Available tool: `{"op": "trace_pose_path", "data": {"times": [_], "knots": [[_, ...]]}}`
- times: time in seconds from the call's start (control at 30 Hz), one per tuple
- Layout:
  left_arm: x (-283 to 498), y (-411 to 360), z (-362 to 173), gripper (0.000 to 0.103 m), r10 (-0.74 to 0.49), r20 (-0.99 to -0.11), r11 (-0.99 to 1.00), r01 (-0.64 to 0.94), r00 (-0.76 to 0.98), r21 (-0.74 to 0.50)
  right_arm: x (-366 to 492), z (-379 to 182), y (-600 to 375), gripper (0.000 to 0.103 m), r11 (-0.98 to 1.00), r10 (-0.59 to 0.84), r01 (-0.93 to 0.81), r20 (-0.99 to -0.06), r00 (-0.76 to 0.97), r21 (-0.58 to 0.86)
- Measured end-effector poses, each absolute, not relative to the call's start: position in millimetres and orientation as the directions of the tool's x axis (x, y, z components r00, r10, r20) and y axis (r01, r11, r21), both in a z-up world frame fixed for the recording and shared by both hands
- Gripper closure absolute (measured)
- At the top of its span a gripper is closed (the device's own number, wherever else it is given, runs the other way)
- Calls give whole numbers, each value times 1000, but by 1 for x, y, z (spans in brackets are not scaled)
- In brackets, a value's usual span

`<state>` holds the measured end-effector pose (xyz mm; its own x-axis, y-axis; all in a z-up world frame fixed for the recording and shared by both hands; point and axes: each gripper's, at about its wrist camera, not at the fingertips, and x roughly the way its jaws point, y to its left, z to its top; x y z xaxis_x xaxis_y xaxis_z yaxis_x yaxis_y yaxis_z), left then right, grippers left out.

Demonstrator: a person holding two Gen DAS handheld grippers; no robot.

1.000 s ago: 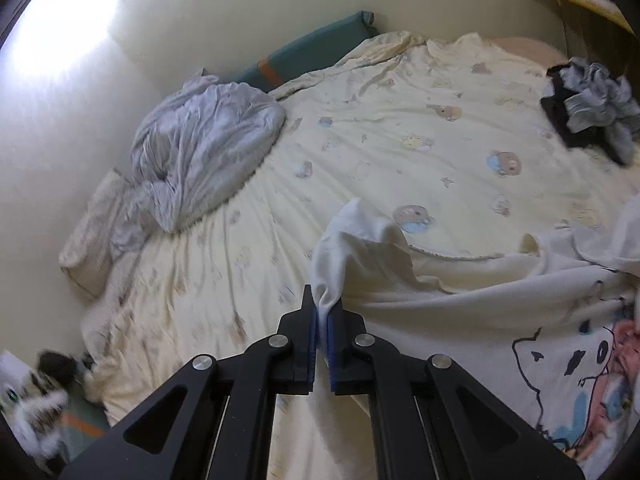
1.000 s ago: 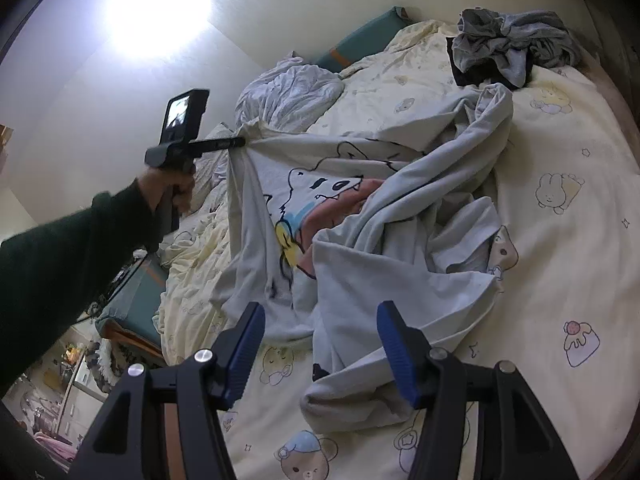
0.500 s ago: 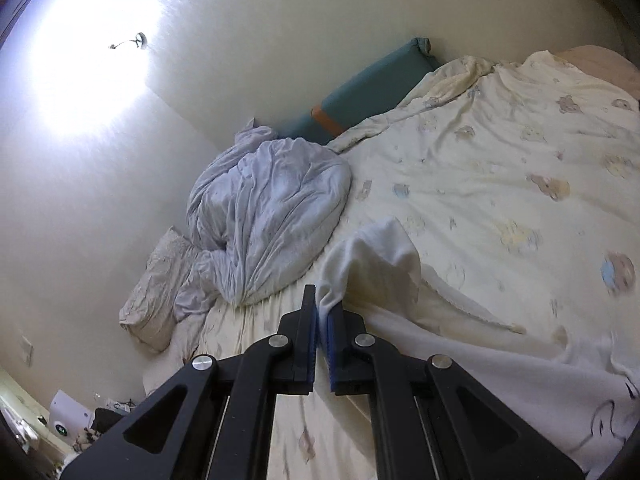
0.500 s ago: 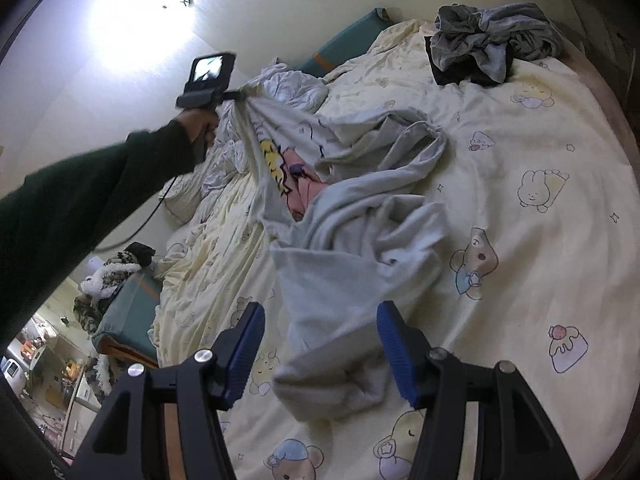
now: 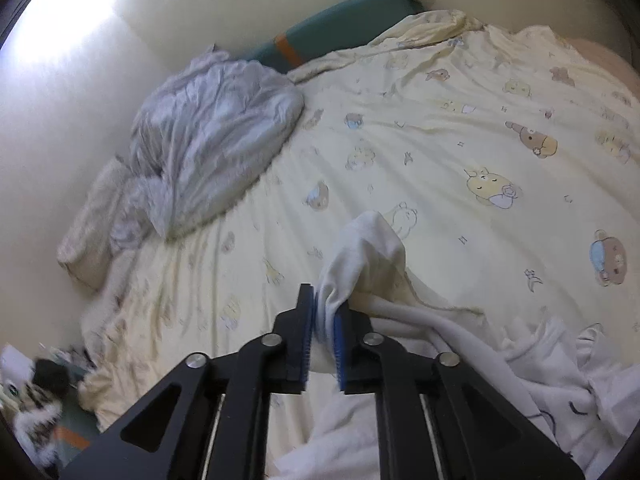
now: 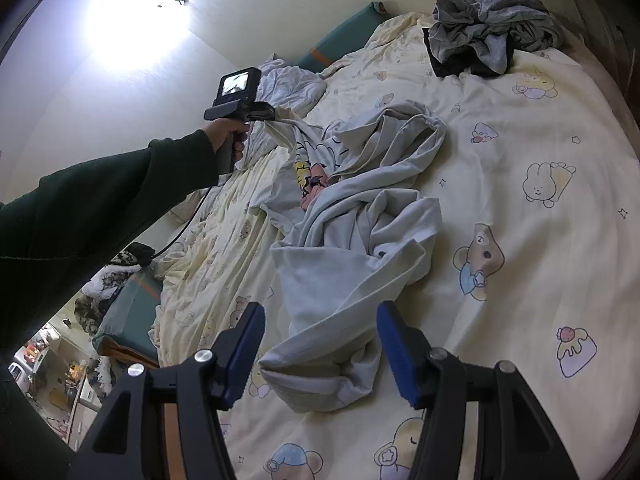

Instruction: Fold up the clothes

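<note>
A pale grey T-shirt [image 6: 352, 240] with a cartoon print lies crumpled on the yellow bed sheet [image 6: 520, 152]. In the left wrist view my left gripper [image 5: 324, 300] has one corner of the shirt [image 5: 368, 248] between its blue pads. Its jaws are opening, and the cloth still touches both pads and stands up in a fold. Seen from the right wrist, the left gripper [image 6: 272, 118] is held out in a hand over the bed's far left side, the shirt's edge stretching from it. My right gripper [image 6: 320, 316] hovers open above the shirt's near end, holding nothing.
A heap of dark and grey clothes [image 6: 488, 36] sits at the bed's far corner. A crumpled light grey blanket [image 5: 208, 140] and a pillow [image 5: 88, 232] lie by the wall, with a green cushion [image 5: 340, 20] behind. Clutter covers the floor [image 6: 112, 280] left of the bed.
The left gripper swung left across the bed and sank, dragging the shirt's corner along. The shirt has dropped into a looser heap. The left jaws have parted a little. The right gripper stayed put.
</note>
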<state>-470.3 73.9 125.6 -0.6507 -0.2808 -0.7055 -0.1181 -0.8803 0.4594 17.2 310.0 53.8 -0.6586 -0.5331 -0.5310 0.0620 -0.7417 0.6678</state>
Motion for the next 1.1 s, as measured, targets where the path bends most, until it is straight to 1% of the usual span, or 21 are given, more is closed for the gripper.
{"op": "trace_pose_path", "data": {"times": [0.13, 0.2, 0.23, 0.27, 0.3, 0.37, 0.47, 0.63, 0.77, 0.83, 0.93, 1.03, 1.07, 1.1], "knots": [[-466, 56, 135, 83, -176, -773, -945, -116, -609, 307, 18, 53, 310, 44, -743, -530, 57, -534, -659, 667], [-462, 50, 138, 77, -125, -800, -963, -123, -587, 240, 19, 53, 310, 44, -743, -528, 54, -535, -660, 667], [-459, 48, 139, 76, -109, -809, -967, -127, -577, 221, 19, 53, 310, 44, -744, -527, 54, -534, -661, 666], [-454, 47, 141, 69, -85, -816, -972, -133, -572, 195, 19, 54, 310, 44, -745, -525, 54, -534, -663, 665], [-447, 45, 144, 44, -56, -821, -977, -139, -569, 163, 19, 54, 310, 44, -747, -523, 55, -534, -664, 663], [-432, 41, 148, 20, 7, -828, -984, -154, -560, 95, 19, 55, 309, 44, -749, -521, 56, -535, -666, 660], [-399, 41, 156, 20, 55, -814, -982, -177, -578, 59, 19, 55, 309, 44, -751, -518, 54, -536, -666, 659], [-336, 29, 146, 20, 173, -854, -977, -192, -490, -88, 22, 57, 304, 44, -765, -510, 62, -543, -667, 642], [-287, 24, 129, 21, 240, -867, -966, -192, -436, -171, 26, 59, 301, 44, -774, -506, 74, -545, -668, 629], [-268, 22, 116, 21, 257, -876, -964, -176, -409, -201, 27, 59, 301, 44, -775, -504, 73, -544, -671, 628], [-245, 15, 91, 24, 252, -891, -968, -120, -379, -222, 27, 58, 301, 44, -770, -506, 68, -542, -671, 635], [-233, 12, 67, 35, 262, -900, -965, -70, -349, -254, 28, 59, 301, 44, -771, -506, 70, -541, -671, 633], [-232, 13, 61, 44, 262, -901, -965, -63, -346, -256, 29, 60, 301, 44, -772, -506, 73, -541, -672, 631], [-232, 15, 57, 49, 259, -903, -965, -57, -342, -255, 29, 60, 301, 44, -773, -505, 75, -540, -673, 630]]}}
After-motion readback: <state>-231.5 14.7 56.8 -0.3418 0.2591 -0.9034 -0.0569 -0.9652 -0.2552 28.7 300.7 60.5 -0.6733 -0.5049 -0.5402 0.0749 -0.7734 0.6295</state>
